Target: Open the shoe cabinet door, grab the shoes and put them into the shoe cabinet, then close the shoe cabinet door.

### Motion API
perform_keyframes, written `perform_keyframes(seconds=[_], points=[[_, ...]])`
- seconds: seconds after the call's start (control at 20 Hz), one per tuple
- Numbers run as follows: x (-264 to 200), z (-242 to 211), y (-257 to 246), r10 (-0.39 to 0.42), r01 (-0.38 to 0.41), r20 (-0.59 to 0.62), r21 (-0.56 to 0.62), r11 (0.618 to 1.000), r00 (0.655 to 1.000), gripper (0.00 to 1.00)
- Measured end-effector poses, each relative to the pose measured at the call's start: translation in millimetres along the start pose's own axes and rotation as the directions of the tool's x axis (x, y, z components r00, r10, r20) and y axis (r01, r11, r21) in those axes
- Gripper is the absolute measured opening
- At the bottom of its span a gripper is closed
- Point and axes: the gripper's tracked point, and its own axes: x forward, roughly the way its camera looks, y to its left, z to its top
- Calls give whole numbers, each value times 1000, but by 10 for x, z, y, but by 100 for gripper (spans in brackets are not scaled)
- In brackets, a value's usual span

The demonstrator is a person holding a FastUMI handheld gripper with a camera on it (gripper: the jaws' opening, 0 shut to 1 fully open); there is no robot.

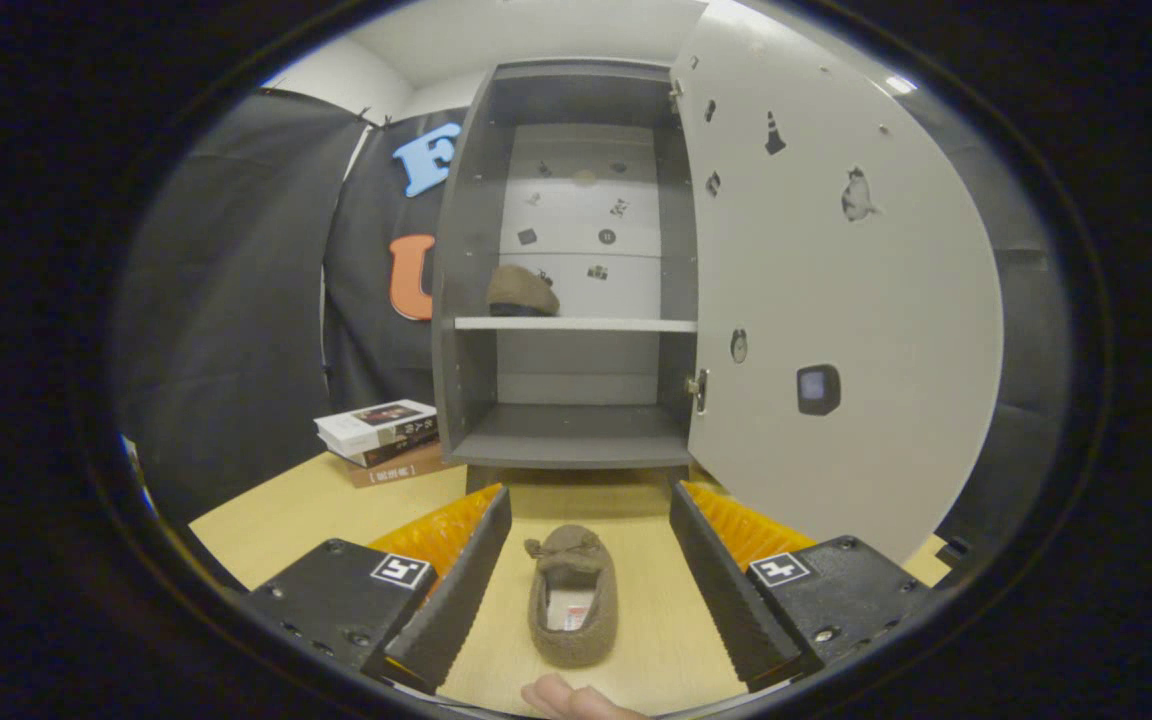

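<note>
Tongs [591, 500] spread wide, shoe [573, 598] lying untouched between; book [381, 428] titles illegible.

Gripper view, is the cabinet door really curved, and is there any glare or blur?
Gripper view: fisheye distortion bows the open cabinet door; a small glare spot near its top edge; the slipper between the open gripper fingers and the shelved slipper look sharp.
</note>
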Motion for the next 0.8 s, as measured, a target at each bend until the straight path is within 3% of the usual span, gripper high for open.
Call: perform_keyframes(seconds=[0.25,0.65,0.8], points=[[388,-469,206,35,-35,-29,14,999,999,100],[799,-1285,411,56,-56,-202,7,998,978,100],[866,-1310,425,32,-39,-202,-30,999,979,99]])
